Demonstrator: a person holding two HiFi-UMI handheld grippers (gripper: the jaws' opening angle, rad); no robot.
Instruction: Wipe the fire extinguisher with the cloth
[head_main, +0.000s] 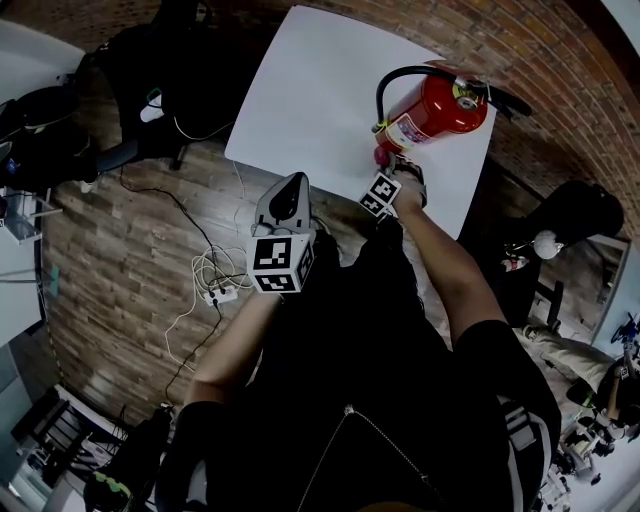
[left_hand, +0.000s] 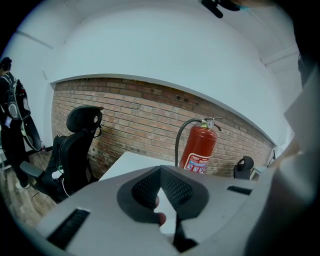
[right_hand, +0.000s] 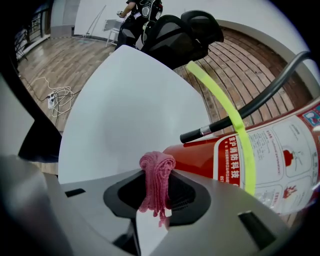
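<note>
You are clamping the bunched pink cloth between the jaws of the right gripper, its folds bulging above the pads and loose threads hanging below. You are holding it right at the lower end of the red fire extinguisher, though actual contact cannot be confirmed from either view. The extinguisher is standing upright at the far right of the white table, close to the brick wall. Its black hose is arching from the valve down along the cylinder. In the right gripper view, a yellow-green strap is crossing in front of the printed label.

You are carrying the left gripper off the table, just short of its near edge and to the left of the right one, above the wooden floor. Its jaws are pressed together at the tips with nothing gripped. It is facing the table, with the extinguisher well beyond its tips and to the right. A black office chair is sitting at the table's far left side. White cables are lying coiled on the floor to the left of your left arm.
</note>
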